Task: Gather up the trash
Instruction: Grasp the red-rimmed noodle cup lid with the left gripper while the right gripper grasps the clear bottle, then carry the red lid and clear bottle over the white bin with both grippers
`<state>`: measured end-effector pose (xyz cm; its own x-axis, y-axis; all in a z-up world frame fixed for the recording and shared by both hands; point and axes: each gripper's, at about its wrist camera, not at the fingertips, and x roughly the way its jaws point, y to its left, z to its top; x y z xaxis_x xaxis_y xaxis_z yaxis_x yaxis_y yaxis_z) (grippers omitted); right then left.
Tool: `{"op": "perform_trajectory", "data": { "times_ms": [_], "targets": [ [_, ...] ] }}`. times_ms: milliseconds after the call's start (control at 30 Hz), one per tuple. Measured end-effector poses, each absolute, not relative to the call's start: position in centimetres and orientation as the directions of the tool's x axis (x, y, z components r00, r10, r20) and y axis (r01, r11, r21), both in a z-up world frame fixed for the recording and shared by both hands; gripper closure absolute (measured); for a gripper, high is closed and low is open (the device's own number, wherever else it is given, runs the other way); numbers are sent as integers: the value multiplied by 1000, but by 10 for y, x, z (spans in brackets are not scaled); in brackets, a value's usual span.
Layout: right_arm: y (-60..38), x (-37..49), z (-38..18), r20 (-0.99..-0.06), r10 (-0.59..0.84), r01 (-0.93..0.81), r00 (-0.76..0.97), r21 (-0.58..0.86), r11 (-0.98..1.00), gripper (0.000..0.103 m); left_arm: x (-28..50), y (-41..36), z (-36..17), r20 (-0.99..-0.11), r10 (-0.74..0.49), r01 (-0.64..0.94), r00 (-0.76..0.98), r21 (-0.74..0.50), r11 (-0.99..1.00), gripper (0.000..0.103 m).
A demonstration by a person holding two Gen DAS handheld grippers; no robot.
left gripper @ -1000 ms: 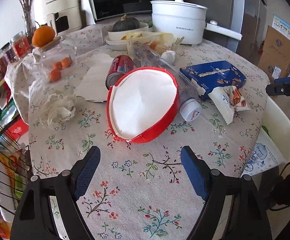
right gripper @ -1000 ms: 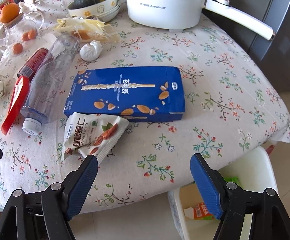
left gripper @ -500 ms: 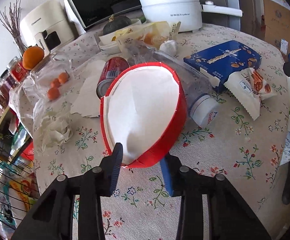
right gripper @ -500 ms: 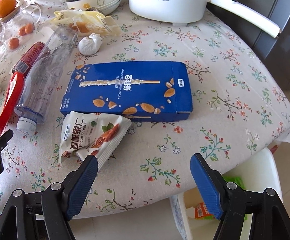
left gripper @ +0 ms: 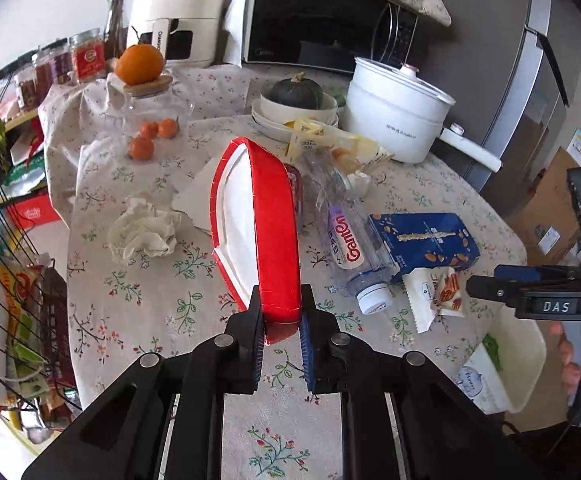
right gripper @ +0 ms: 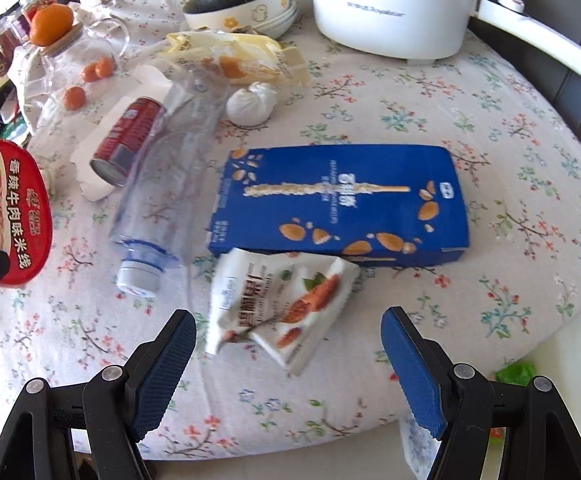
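Noodle bowl tilted on edge above the floral surface, my left gripper closing on its red rim, my right gripper wide open and empty over the snack wrapper beside the blue box

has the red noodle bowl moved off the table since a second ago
Yes. The red noodle bowl, pinched in the closing left gripper, now stands tilted on edge, lifted above the tablecloth.

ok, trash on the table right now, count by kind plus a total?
Red noodle bowl, held in the left gripper: 1
Plastic bottle: 1
Red can: 1
Blue snack box: 1
Snack wrappers: 2
Crumpled tissue: 1
Total: 7
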<state>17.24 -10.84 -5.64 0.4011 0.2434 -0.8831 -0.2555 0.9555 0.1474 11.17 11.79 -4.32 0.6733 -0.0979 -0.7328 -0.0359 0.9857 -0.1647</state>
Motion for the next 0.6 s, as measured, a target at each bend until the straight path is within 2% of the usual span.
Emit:
{"op": "perform_trajectory", "data": {
  "times_ms": [133,233,467,600],
  "targets": [
    [-81,194,-56,-886,297,-285,357,199,937,23,98,136,-33,-722,-142,-71,677,-256,964,87],
    [-55,215,-56,-890,282,-310,357,173,935,25,94,148,-29,-715,-159,-77,681,-286,955,87],
    [-10,250,-83,-915,304,-302,266,221,927,41,89,166,-26,-706,-201,-86,679,-348,933,87],
    [1,254,-97,-925,281,-278,256,209,938,42,86,171,-22,-698,-214,-83,684,-366,927,87]
  ]
}}
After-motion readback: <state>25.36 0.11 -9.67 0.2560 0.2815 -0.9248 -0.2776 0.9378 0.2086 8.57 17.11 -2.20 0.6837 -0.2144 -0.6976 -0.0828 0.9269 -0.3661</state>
